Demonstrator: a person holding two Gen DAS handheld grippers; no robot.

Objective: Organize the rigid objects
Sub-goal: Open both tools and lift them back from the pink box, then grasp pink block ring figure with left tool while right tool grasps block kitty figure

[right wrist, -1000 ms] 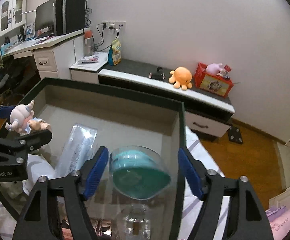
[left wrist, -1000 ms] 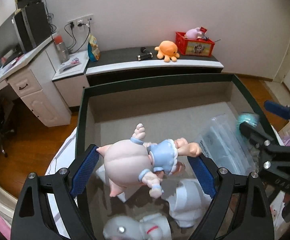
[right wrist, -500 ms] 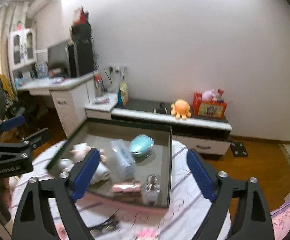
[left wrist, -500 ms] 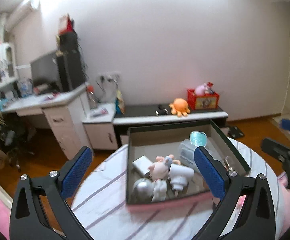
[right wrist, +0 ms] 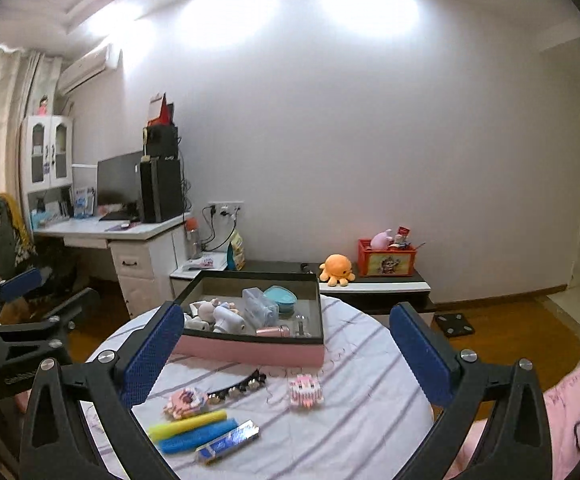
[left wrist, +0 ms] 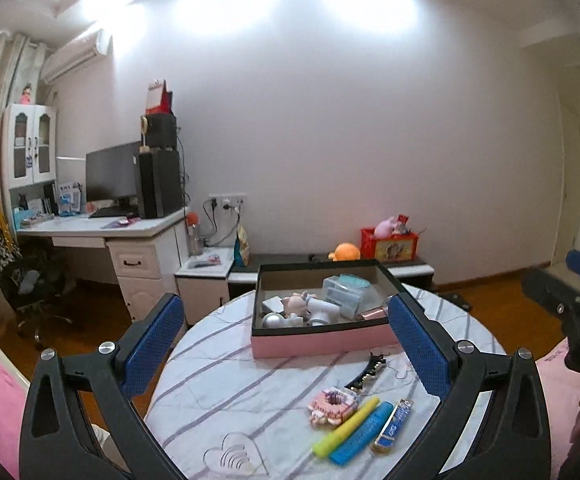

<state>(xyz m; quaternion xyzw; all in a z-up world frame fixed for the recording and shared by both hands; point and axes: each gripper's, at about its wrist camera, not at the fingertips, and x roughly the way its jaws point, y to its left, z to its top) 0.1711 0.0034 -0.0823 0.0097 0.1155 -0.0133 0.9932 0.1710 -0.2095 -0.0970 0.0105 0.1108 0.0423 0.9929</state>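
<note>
A pink box [left wrist: 321, 342] with a dark rim stands on the round striped table [left wrist: 250, 392]; it also shows in the right wrist view [right wrist: 250, 350]. Inside lie a pig doll [left wrist: 297, 304], a teal case [left wrist: 351, 281], a clear plastic box [right wrist: 258, 303] and a white device [right wrist: 228, 320]. My left gripper [left wrist: 286, 344] is open and empty, held back above the table's near side. My right gripper [right wrist: 286, 348] is open and empty too. Each gripper shows in the other's view, the right one [left wrist: 569, 292] and the left one [right wrist: 30, 300].
On the table in front of the box lie a yellow marker [left wrist: 345, 426], a blue marker [left wrist: 361, 434], a nail clipper [left wrist: 393, 426], a black hair clip [left wrist: 367, 370], a pink block toy [left wrist: 331, 404] and a clear heart [left wrist: 230, 458]. A desk [left wrist: 102, 232] stands at left.
Both grippers let go of the pig doll and the teal case into the box, then pulled up and back. The whole table has come into view.
</note>
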